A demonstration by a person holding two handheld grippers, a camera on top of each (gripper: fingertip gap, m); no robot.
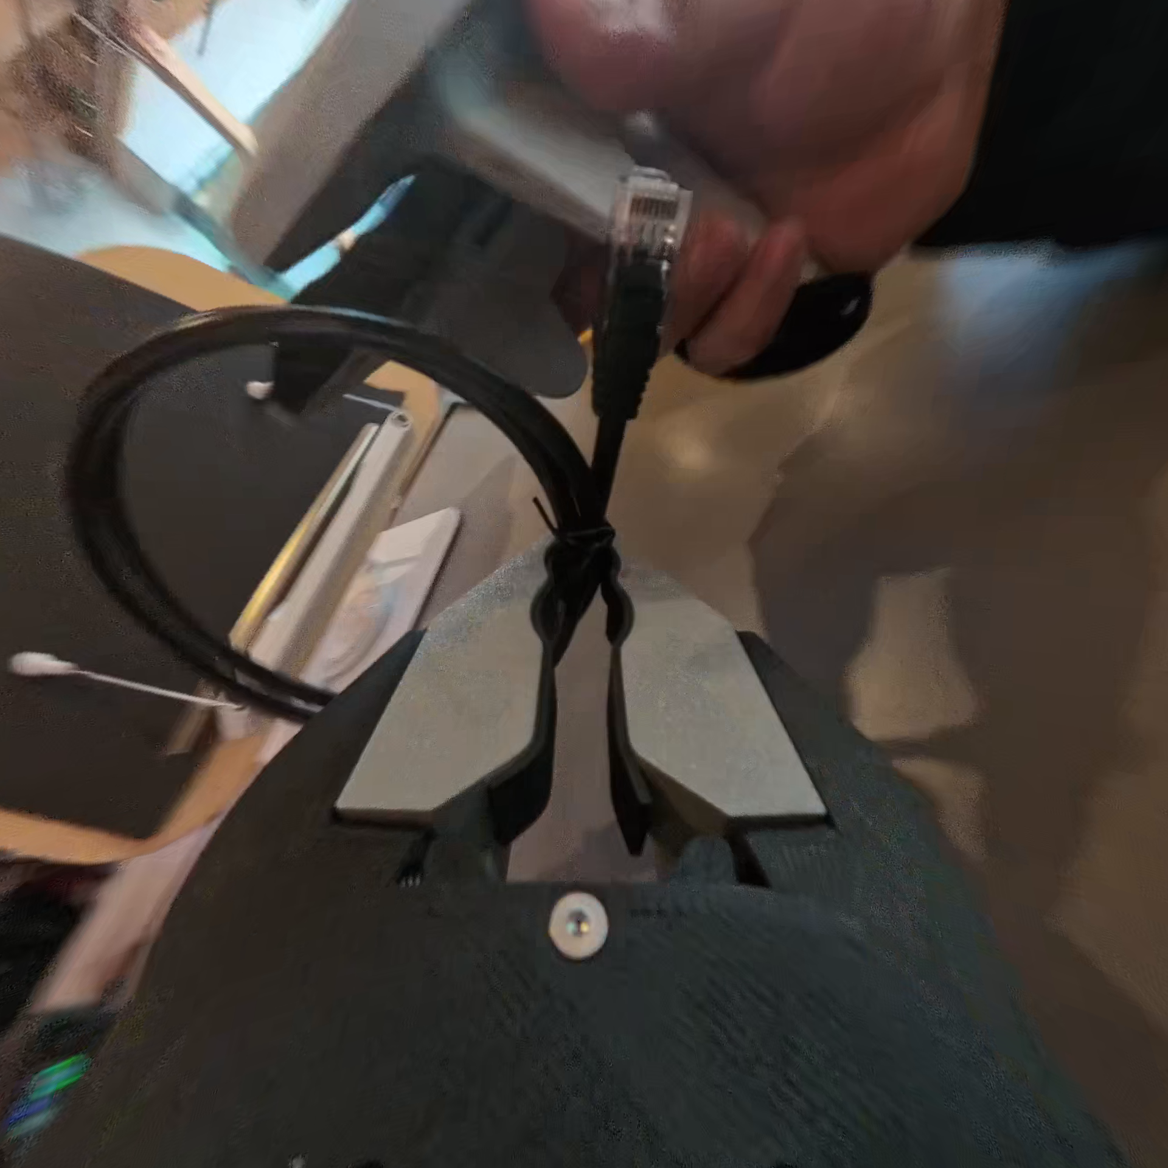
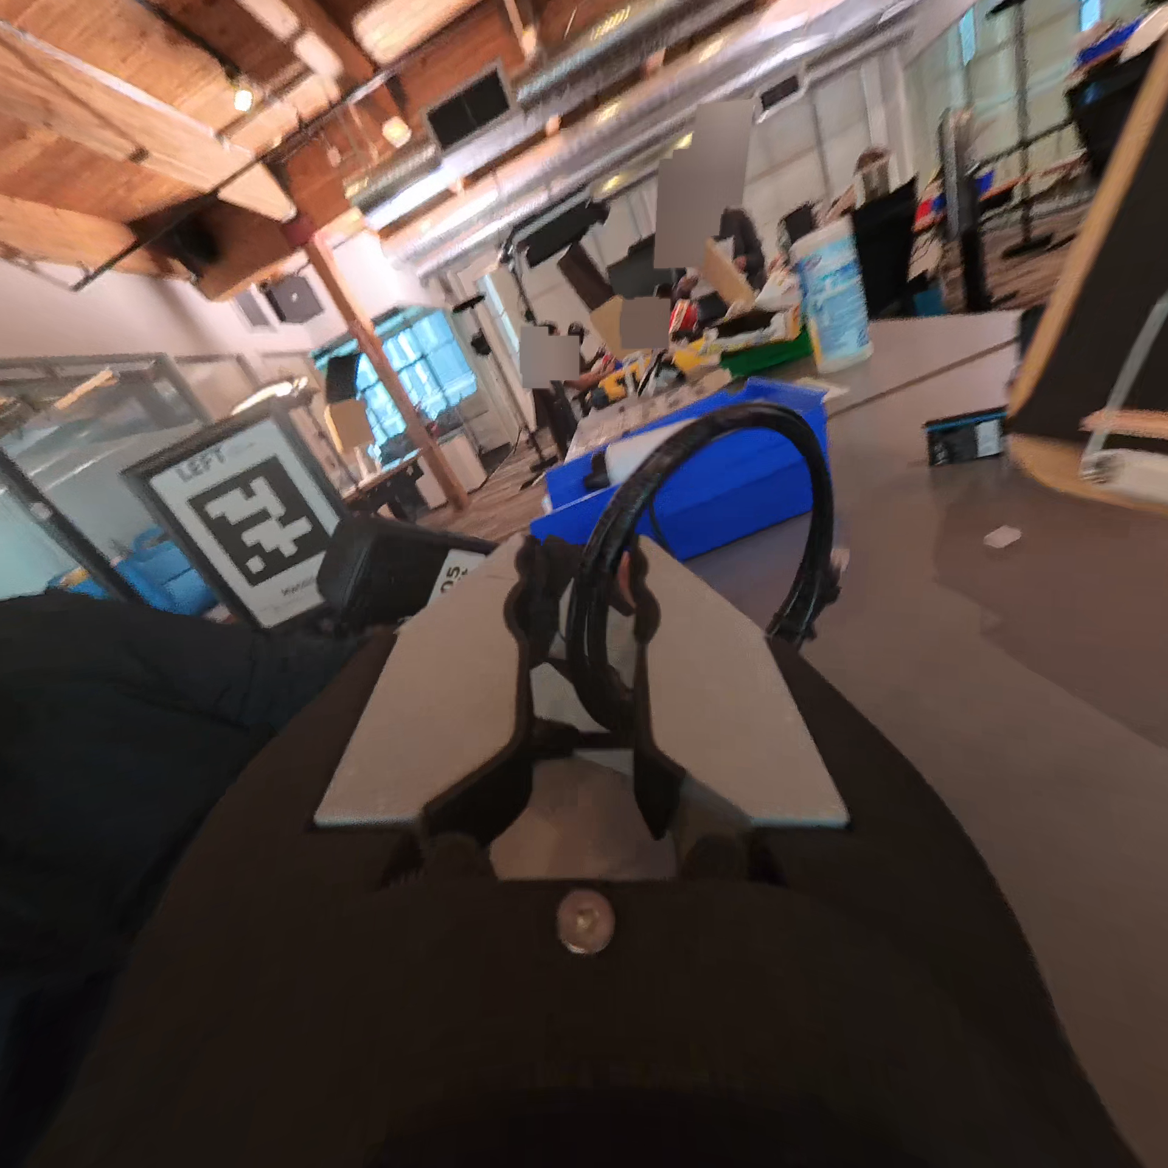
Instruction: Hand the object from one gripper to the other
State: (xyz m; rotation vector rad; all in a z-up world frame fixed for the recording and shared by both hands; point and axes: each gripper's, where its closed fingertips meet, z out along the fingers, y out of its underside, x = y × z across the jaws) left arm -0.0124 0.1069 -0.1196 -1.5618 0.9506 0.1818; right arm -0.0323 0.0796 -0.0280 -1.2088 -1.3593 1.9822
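Observation:
A coiled black network cable (image 1: 107, 442), bound with a twist tie (image 1: 584, 537), is the object. My left gripper (image 1: 578, 600) is shut on the coil just below the tie. The loop curves out to the left, and a clear plug (image 1: 651, 208) sticks up. A hand (image 1: 790, 126) holds the other gripper close above the coil. In the right wrist view, my right gripper (image 2: 581, 581) has its jaws apart. The cable loop (image 2: 746, 420) passes between them, close to the right finger. The left gripper's marker plate (image 2: 253, 505) shows at the left.
A blue bin (image 2: 727, 480) and a white wipes tub (image 2: 831, 297) stand on the grey table (image 2: 948, 632). A black board with a wooden edge (image 2: 1087, 316) is at the right. A cotton swab (image 1: 63, 670) lies on a black mat (image 1: 63, 505).

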